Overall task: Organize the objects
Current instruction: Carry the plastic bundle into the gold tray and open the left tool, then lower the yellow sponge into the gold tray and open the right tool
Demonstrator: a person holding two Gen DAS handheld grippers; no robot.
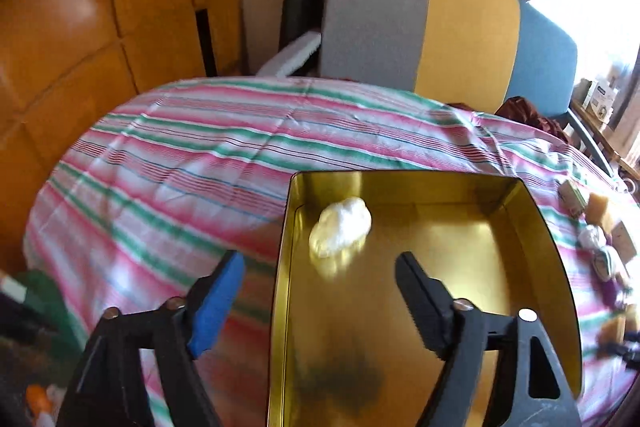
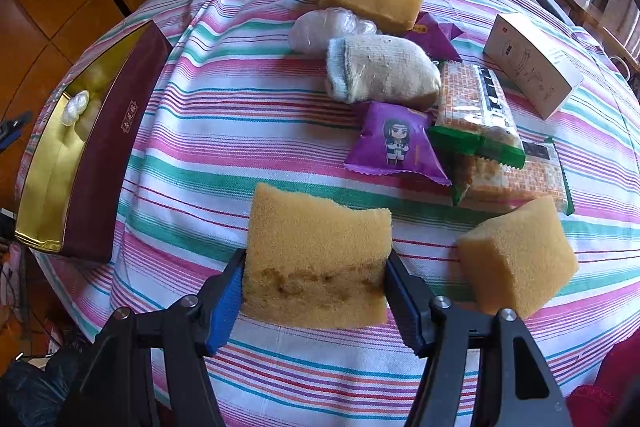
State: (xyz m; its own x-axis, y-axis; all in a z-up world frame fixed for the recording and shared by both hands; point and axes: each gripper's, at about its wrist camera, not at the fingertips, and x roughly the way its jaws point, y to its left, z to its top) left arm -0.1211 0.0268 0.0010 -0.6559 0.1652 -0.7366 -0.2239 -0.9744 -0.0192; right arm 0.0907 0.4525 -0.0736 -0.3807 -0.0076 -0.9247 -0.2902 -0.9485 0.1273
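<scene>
Right wrist view: right gripper (image 2: 314,291) clamps soft, light sponge (image 2: 316,251) by its sides; left gripper (image 1: 320,287) gapes empty, tin (image 1: 400,187) at twelve o'clock.

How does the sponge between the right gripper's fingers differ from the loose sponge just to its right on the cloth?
The held sponge is clamped between the right gripper pads; the loose sponge lies free on the striped tablecloth. The held sponge shows a dark stained band across its lower face; the loose sponge looks clean. The held sponge faces the camera broad and flat; the loose sponge sits turned, corner forward. Both are tan, porous foam blocks.
</scene>
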